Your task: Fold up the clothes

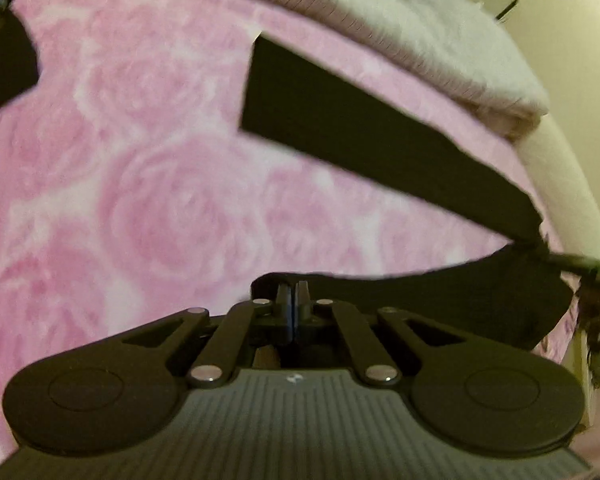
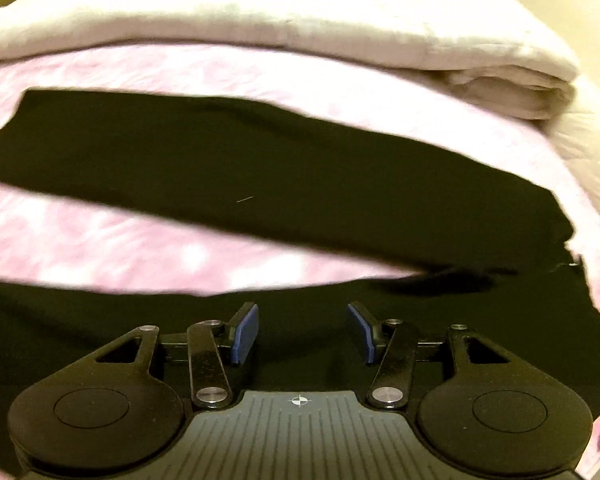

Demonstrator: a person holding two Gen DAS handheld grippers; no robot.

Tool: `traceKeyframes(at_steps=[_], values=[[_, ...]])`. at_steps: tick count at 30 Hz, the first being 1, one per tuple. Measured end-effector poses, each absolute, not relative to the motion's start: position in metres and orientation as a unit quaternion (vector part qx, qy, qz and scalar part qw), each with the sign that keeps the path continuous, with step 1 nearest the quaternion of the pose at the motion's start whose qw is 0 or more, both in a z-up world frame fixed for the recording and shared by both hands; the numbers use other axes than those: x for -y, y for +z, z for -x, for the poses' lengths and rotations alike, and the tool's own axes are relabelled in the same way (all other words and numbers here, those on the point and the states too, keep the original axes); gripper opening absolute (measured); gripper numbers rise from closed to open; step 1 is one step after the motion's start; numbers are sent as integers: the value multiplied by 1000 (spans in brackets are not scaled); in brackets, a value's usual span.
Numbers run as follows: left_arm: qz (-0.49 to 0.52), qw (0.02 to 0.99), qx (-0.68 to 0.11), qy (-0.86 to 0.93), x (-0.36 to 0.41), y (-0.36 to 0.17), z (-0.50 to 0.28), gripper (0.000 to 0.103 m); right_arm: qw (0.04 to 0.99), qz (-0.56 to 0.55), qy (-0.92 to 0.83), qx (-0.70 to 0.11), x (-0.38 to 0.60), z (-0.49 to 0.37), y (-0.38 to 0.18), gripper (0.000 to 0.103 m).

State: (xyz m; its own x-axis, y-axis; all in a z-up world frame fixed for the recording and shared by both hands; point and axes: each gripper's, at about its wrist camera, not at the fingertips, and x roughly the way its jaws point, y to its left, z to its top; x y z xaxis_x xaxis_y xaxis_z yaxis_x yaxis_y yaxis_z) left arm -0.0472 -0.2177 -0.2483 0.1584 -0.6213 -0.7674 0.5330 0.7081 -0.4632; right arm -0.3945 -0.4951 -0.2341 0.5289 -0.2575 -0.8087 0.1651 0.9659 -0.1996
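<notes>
- The left tongs [image 1: 293, 300] are pressed together, with a fold of the black garment [image 1: 380, 152] bunched right at their tips; the fingers meet over the cloth's edge, so they look clamped on it, though the pinch point itself is dark and partly hidden by the linkage.
- In the left wrist view the garment stretches as a long dark band up and leftward across the pink rose-patterned bedcover [image 1: 140, 184]. Its far right end is pulled into a narrow point near the frame edge.
- At that right edge something dark and blurred [image 1: 596, 280] sits beside the cloth; it is too smeared to make out.
- Another dark patch [image 1: 4, 64] is cut off at the upper left, and I cannot tell whether it is part of the same garment.
- The right tongs [image 2: 302, 332] stand wide, their blue pads [image 2: 245, 332] well apart and holding nothing, hovering over black fabric.
- In the right wrist view the garment [image 2: 260, 168] lies flat on the bedcover [image 2: 140, 252], its lower part filling the foreground and running off the left side.
- A folded pale blanket [image 2: 300, 24] lies behind it on the bed.
</notes>
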Motion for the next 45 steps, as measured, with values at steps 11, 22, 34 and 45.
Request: traceKeyframes(at_steps=[11,22,34,45], values=[[-1,782,-524,-337,229,-231,65,0,852,20,-136,-505,623,370,-263,53],[-27,797,-548,-251,248,-230,72,3,873,-13,-106,-476,668,351,-250,53],[-215,762,-514,-329,258,-200,160,34,841,-19,-124,-527,625,491,-216,53],[-474,672,-355,-445,274,-242,248,43,817,33,-95,-568,562,561,-231,54]])
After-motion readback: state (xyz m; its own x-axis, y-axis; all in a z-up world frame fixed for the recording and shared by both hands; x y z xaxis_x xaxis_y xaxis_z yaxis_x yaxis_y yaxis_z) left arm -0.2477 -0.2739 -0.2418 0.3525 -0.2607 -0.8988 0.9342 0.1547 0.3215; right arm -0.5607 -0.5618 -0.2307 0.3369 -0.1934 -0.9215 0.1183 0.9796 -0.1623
